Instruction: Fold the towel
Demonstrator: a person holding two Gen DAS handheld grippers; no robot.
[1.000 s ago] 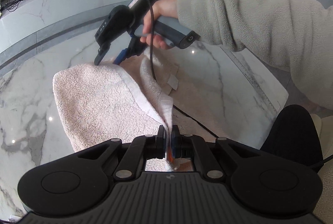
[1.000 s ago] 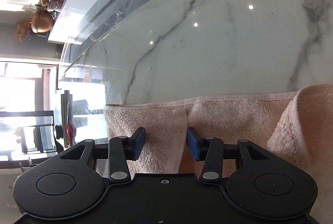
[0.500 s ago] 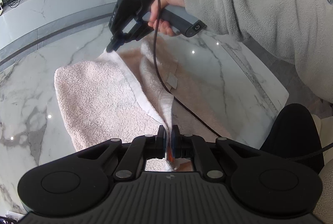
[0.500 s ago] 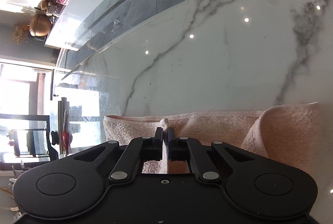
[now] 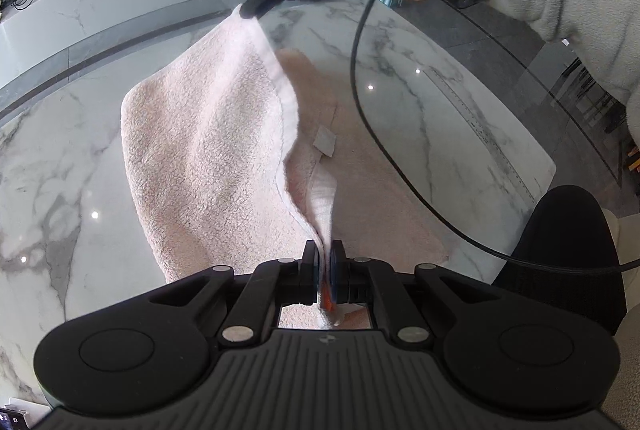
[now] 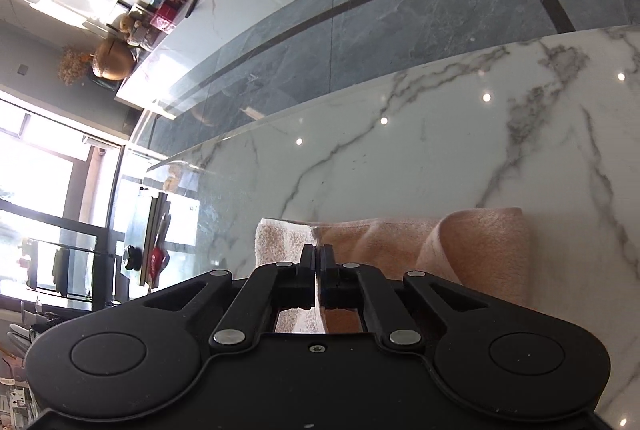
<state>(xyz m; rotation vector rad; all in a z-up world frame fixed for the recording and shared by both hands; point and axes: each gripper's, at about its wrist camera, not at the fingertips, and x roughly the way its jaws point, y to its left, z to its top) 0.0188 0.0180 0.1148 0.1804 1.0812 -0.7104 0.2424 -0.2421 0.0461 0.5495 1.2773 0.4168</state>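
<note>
A pale pink towel [image 5: 208,158] lies partly on the white marble table [image 5: 448,134], with one edge lifted. My left gripper [image 5: 325,262] is shut on the near corner of that edge. My right gripper [image 5: 250,10], held in a hand, is shut on the far corner and holds it above the table. In the right wrist view the right gripper [image 6: 319,258] is shut on the towel's hem, and the towel [image 6: 480,242] hangs below it. A white label [image 5: 326,142] shows on the lower layer.
A black cable [image 5: 360,102] hangs from the right gripper across the towel and table. The table's edge [image 5: 536,166] is at the right, with a black chair back [image 5: 568,230] beyond. A grey floor [image 6: 400,26] and a white counter [image 5: 100,2] lie past the table.
The right gripper closed on the towel's far corner and lifted it up and away from the table. The left gripper stayed shut on the near corner and rose with it.
</note>
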